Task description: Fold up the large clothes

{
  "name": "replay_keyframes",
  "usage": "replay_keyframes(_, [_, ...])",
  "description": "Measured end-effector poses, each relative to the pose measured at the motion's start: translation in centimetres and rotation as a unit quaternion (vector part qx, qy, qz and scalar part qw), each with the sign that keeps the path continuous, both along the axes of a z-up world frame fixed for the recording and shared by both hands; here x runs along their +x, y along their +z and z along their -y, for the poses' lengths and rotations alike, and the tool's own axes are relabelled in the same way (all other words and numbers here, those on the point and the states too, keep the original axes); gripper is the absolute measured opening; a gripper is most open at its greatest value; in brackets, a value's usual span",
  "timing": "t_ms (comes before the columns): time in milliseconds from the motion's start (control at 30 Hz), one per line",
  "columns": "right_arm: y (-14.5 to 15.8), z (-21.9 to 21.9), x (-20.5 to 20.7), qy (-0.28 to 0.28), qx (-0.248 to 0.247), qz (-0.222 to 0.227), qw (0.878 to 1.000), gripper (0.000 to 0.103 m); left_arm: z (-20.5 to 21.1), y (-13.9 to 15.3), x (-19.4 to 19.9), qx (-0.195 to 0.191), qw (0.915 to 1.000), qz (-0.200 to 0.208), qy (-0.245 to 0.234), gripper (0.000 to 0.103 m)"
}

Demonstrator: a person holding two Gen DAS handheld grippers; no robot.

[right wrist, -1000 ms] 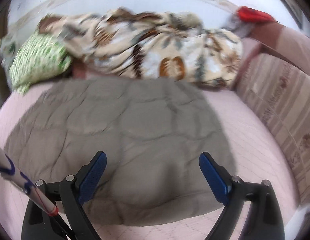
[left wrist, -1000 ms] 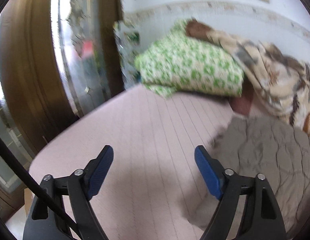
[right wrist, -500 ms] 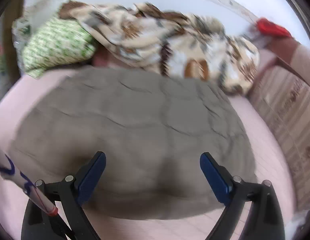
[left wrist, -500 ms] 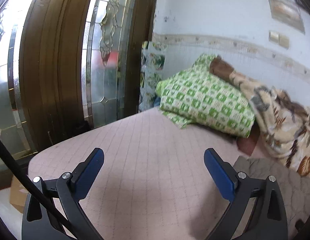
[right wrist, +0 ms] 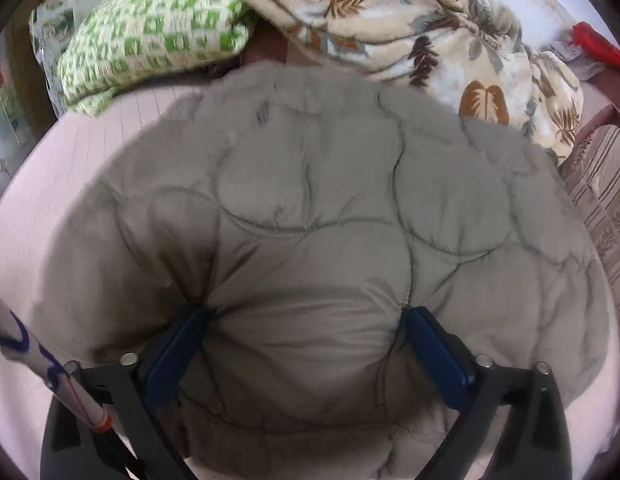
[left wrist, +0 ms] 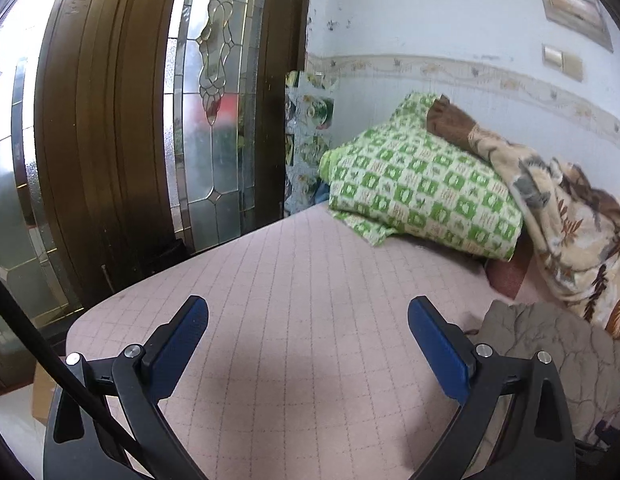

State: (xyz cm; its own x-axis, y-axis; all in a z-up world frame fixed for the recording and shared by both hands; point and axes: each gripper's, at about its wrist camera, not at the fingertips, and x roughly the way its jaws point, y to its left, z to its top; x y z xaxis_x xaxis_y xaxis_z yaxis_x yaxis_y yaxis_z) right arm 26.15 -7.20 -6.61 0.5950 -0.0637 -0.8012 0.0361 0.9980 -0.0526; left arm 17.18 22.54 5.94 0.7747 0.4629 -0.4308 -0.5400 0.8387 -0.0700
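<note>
Right wrist: tongs (right wrist: 306,336) pressed into grey quilted jacket (right wrist: 310,208), left wrist: glass door (left wrist: 206,120)

The left wrist camera looks low across the bed (left wrist: 310,280) toward the green pillow (left wrist: 422,184), from farther back. The right wrist camera looks steeply down, very near the grey coat (right wrist: 310,240). Both show that pillow.
</note>
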Motion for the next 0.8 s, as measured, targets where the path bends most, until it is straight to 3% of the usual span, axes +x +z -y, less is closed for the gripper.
replay_keyframes(133, [2.3,-1.6,-1.6,0.023,-0.013,0.062,0.998,0.099,0.3,0.2,-0.2,-0.012,0.9994,0.008,-0.032,0.1])
replay_keyframes(333, [-1.3,-4.1,0.3,0.047,-0.035,0.014,0.998,0.102,1.5,-0.8,1.1,-0.013,0.9976,-0.024,-0.064,0.1])
replay_keyframes(467, [0.6,-2.4,-1.1,0.044,-0.001,0.02,0.999,0.101,1.8,-1.5,1.6,-0.048,0.9935,-0.032,-0.098,0.1])
replay_keyframes(567, [1.5,-0.5,-4.0,0.04,-0.009,0.035,0.999,0.101,2.3,-2.3,2.1,-0.072,0.9884,-0.047,-0.125,0.1])
replay_keyframes(800, [0.4,8.2,-11.5,-0.035,-0.044,0.029,0.998,0.101,5.7,-2.9,1.7,-0.044,0.9846,-0.069,-0.154,0.1])
